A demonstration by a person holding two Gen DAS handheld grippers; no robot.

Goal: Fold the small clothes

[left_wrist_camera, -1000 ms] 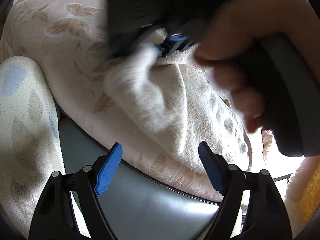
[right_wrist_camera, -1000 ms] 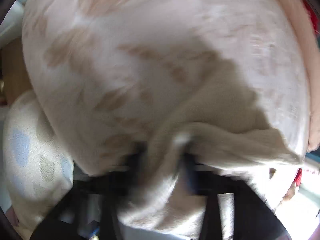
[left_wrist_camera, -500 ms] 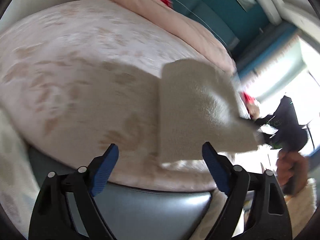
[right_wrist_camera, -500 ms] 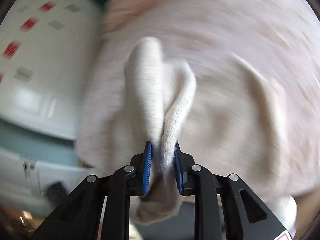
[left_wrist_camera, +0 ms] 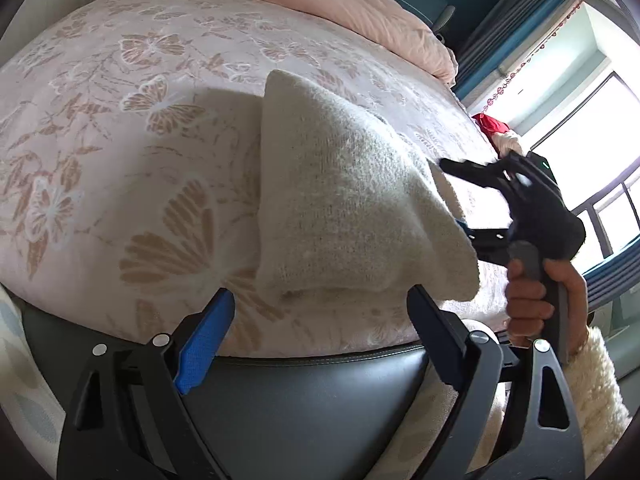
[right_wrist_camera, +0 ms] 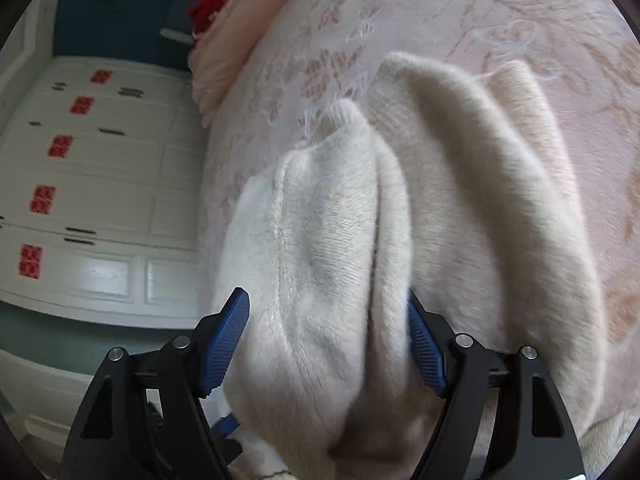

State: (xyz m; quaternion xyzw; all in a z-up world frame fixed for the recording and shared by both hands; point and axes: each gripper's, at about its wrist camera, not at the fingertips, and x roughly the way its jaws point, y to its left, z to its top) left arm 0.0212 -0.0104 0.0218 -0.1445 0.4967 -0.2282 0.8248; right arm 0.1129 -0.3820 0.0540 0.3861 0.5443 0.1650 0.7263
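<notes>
A cream knitted garment (left_wrist_camera: pixel 344 204) lies folded on the butterfly-patterned bed cover (left_wrist_camera: pixel 120 120). My left gripper (left_wrist_camera: pixel 320 344) is open and empty, just in front of the garment's near edge. My right gripper (left_wrist_camera: pixel 460 196) shows at the garment's right edge in the left wrist view, jaws spread wide. In the right wrist view the right gripper (right_wrist_camera: pixel 328 340) is open, and the cream garment (right_wrist_camera: pixel 320 260) bulges between its blue pads (right_wrist_camera: pixel 224 340) without being pinched.
A pink duvet (left_wrist_camera: pixel 320 0) lies along the far side of the bed. A dark padded bed edge (left_wrist_camera: pixel 320 400) runs below the left gripper. White cupboards (right_wrist_camera: pixel 92 200) stand beyond the bed. A bright window (left_wrist_camera: pixel 600 140) is at the right.
The right gripper carried the garment's edge across, then opened and let it go. The garment now lies folded. The left gripper stayed open.
</notes>
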